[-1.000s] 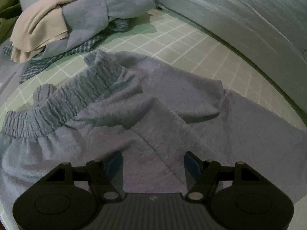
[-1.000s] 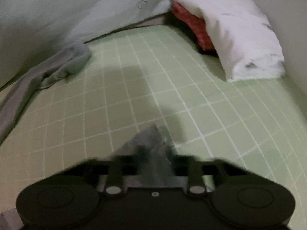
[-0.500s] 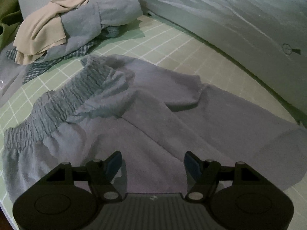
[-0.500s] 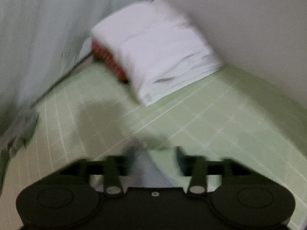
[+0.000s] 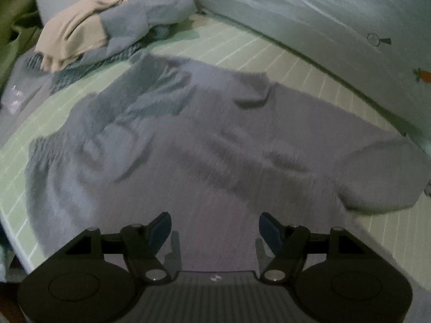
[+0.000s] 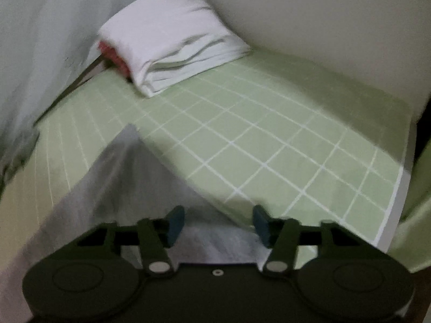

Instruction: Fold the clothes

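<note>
Below the left wrist camera, grey trousers (image 5: pixel 215 145) are seen spread across the green checked sheet (image 5: pixel 269 48), their gathered waistband toward the left and a leg running off to the right, where its end is turned over. The cloth is blurred and creased, so no finished fold can be made out. The left gripper (image 5: pixel 215 228) hangs above the fabric with its fingers parted and nothing pinched between them. A heap of unfolded clothes (image 5: pixel 113 24), beige and blue-grey, is piled at the far left corner, so much of the task is judged to remain.

From the right wrist camera, a pointed corner of the same grey cloth (image 6: pixel 126 177) is seen lying on the sheet, reaching under the right gripper (image 6: pixel 218 224). The jaws are closing, yet the blue pads are set apart and are not pressed on the cloth, which lies beneath them. A white folded stack (image 6: pixel 172 37) with something red under it is rested against the wall at the far corner, well apart from the trousers.

No containers are visible in either view.
</note>
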Available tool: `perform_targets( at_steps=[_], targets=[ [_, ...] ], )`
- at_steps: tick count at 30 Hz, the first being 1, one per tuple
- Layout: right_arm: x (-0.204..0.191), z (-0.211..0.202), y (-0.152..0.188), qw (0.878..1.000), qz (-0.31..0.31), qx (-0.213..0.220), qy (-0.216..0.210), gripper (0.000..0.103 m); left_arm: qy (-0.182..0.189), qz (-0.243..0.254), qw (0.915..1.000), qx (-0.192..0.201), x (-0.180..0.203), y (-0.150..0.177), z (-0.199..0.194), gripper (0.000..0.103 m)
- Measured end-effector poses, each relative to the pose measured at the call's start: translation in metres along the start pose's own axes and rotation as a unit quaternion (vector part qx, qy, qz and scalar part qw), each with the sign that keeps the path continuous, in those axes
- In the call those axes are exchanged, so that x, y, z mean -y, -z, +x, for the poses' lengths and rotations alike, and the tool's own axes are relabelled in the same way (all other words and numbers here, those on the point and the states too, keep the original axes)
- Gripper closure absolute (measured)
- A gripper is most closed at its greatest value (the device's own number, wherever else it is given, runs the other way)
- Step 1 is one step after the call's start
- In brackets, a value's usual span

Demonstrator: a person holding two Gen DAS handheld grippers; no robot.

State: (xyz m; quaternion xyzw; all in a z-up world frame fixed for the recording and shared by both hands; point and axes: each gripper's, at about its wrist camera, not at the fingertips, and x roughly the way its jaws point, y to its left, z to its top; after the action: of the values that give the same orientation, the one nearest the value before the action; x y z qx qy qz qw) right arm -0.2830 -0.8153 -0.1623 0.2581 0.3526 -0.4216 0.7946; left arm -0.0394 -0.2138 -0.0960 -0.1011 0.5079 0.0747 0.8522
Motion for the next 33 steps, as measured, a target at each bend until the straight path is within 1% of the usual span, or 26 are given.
perform_targets(
  at_steps=[1, 2, 3, 4, 7, 9, 10, 11, 12, 13, 14, 16, 17, 18, 20, 25, 28, 30, 33],
  targets=[
    [-0.001, 0.000, 0.002, 1.000, -0.009, -0.003, 0.000, 0.077, -0.001, -0.001, 1.0000, -0.001, -0.002, 0.003, -0.001, 0.030],
    [-0.001, 0.001, 0.001, 1.000, -0.025, -0.004, 0.000, 0.090, -0.003, -0.002, 1.0000, -0.002, -0.005, 0.005, -0.003, 0.030],
    [0.000, 0.001, 0.000, 0.999, -0.041, -0.005, 0.001, 0.100, -0.006, -0.004, 1.0000, -0.002, -0.008, 0.007, -0.005, 0.030],
    [0.000, 0.001, -0.002, 0.998, -0.057, -0.006, 0.002, 0.100, -0.008, -0.005, 1.0000, -0.001, -0.010, 0.009, -0.006, 0.030],
    [0.010, 0.001, -0.011, 0.997, -0.066, 0.001, 0.040, 0.100, -0.012, -0.007, 0.9999, 0.007, -0.019, 0.011, -0.012, 0.030],
    [0.016, -0.002, -0.019, 0.998, -0.057, 0.002, 0.040, 0.098, -0.016, -0.008, 0.9998, 0.010, -0.027, 0.012, -0.016, 0.030],
    [0.012, -0.004, -0.021, 0.996, -0.069, 0.007, 0.053, 0.094, -0.018, -0.009, 0.9997, 0.010, -0.033, 0.011, -0.017, 0.030],
    [0.006, -0.008, -0.020, 0.994, -0.087, 0.012, 0.064, 0.086, -0.021, -0.010, 0.9997, 0.009, -0.038, 0.011, -0.018, 0.030],
    [-0.001, -0.012, -0.019, 0.992, -0.106, 0.017, 0.074, 0.061, -0.023, -0.012, 0.9996, 0.009, -0.043, 0.010, -0.018, 0.030],
    [-0.009, -0.015, -0.018, 0.990, -0.113, 0.024, 0.077, 0.037, -0.025, -0.014, 0.9995, 0.010, -0.049, 0.009, -0.019, 0.030],
    [-0.016, -0.019, -0.017, 0.989, -0.120, 0.032, 0.079, 0.030, -0.027, -0.016, 0.9994, 0.012, -0.054, 0.008, -0.019, 0.030],
    [-0.034, -0.027, -0.013, 0.989, -0.123, 0.046, 0.062, 0.011, -0.030, -0.022, 0.9992, 0.015, -0.066, 0.002, -0.020, 0.028],
    [-0.043, -0.031, -0.011, 0.990, -0.124, 0.053, 0.053, 0.004, -0.032, -0.026, 0.9990, 0.017, -0.073, -0.002, -0.020, 0.027],
    [-0.053, -0.033, -0.009, 0.990, -0.123, 0.055, 0.040, 0.000, -0.034, -0.030, 0.9988, 0.017, -0.079, -0.006, -0.019, 0.027],
    [-0.075, -0.036, -0.007, 0.991, -0.123, 0.056, 0.016, 0.000, -0.034, -0.037, 0.9985, 0.021, -0.090, -0.016, -0.018, 0.027],
    [-0.136, -0.041, 0.007, 0.990, -0.124, 0.060, -0.028, 0.000, -0.019, -0.053, 0.9978, 0.036, -0.116, -0.050, -0.012, 0.026],
    [-0.169, -0.042, 0.012, 0.990, -0.117, 0.060, -0.044, 0.000, 0.004, -0.058, 0.9972, 0.048, -0.121, -0.071, -0.004, 0.026],
    [-0.188, -0.042, 0.016, 0.990, -0.119, 0.054, -0.059, 0.000, 0.014, -0.050, 0.9972, 0.054, -0.120, -0.087, 0.004, 0.026],
    [-0.218, -0.043, 0.023, 0.988, -0.129, 0.048, -0.067, 0.000, 0.029, -0.045, 0.9966, 0.063, -0.116, -0.111, 0.018, 0.026]
  ],
)
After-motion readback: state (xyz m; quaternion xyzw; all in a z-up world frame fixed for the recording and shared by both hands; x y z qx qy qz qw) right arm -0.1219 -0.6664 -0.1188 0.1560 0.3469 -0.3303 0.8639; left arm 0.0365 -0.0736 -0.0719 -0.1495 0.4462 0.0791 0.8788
